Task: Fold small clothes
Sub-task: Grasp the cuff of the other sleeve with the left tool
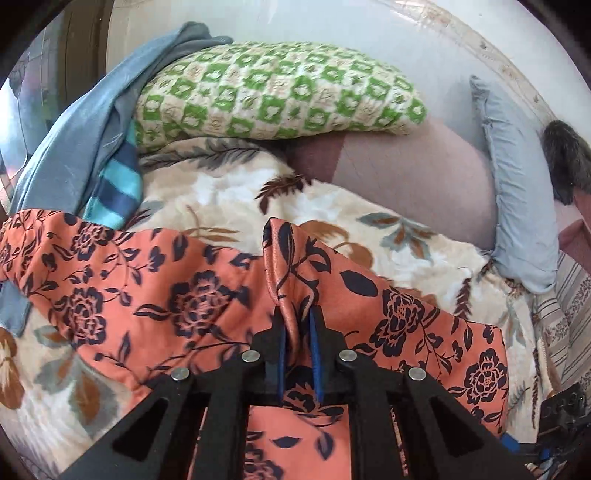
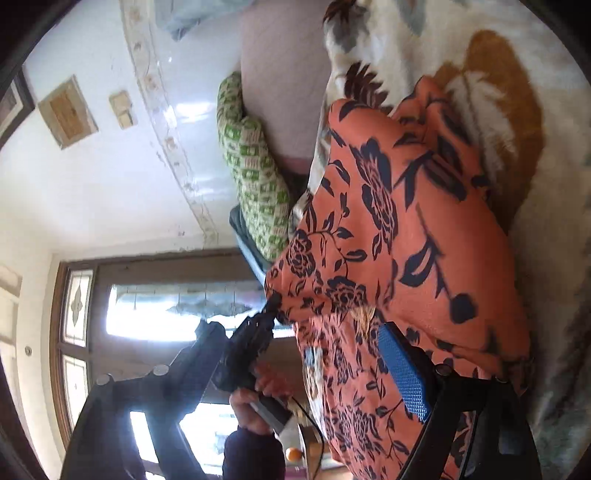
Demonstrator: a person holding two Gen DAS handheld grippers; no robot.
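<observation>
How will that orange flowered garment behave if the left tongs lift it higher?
Probably floppy: the orange flowered garment bunches into a soft ridge where the left tongs pinch it. Likely light, since one small pinch raises the fold. It may drag over the fuzzy leaf-print blanket rather than slide freely.

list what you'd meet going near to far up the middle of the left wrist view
left gripper → orange cloth with dark blue flowers → cream fleece blanket with brown leaves → green and cream checked pillow → glossy white wall

Soft daylight, window glare, fisheye warp
</observation>
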